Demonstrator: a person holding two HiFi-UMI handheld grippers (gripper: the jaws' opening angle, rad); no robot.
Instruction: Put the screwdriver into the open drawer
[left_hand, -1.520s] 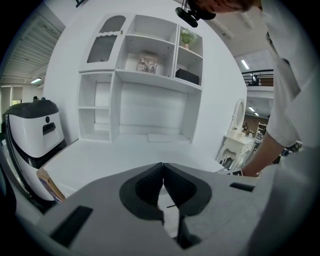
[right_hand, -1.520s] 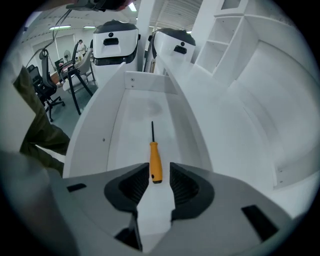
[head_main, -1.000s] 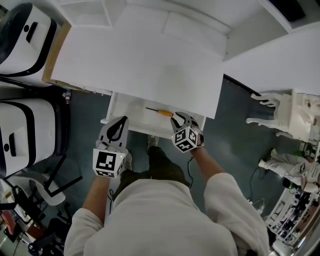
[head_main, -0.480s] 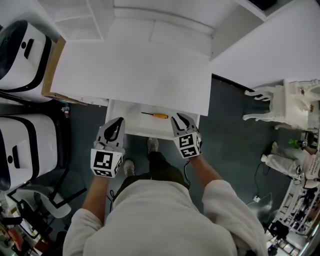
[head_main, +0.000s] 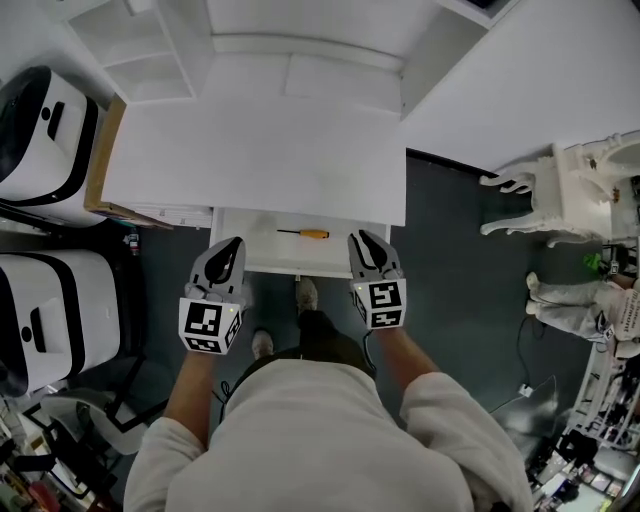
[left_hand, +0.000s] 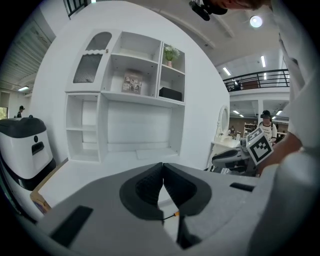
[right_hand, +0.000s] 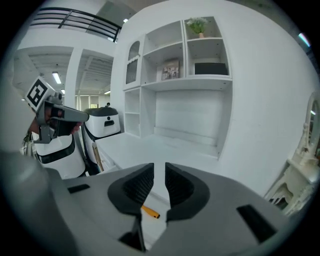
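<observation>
You've got a smooth, bare white desk behind the drawer, which stands pulled out over a dark floor. Your left gripper hangs at the drawer's front left, jaws clenched on nothing. Your right gripper is at its front right; its jaws have just been closing, a narrow gap left, nothing between them. The screwdriver already lies flat inside the drawer, toward its back. It's probably light, stiff and apt to roll, so pinch the orange handle.

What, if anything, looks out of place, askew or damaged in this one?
Nothing stands out. The screwdriver lies flat in the open drawer. The left gripper is shut on nothing; the right gripper has just been closing its jaws, with nothing between them.
</observation>
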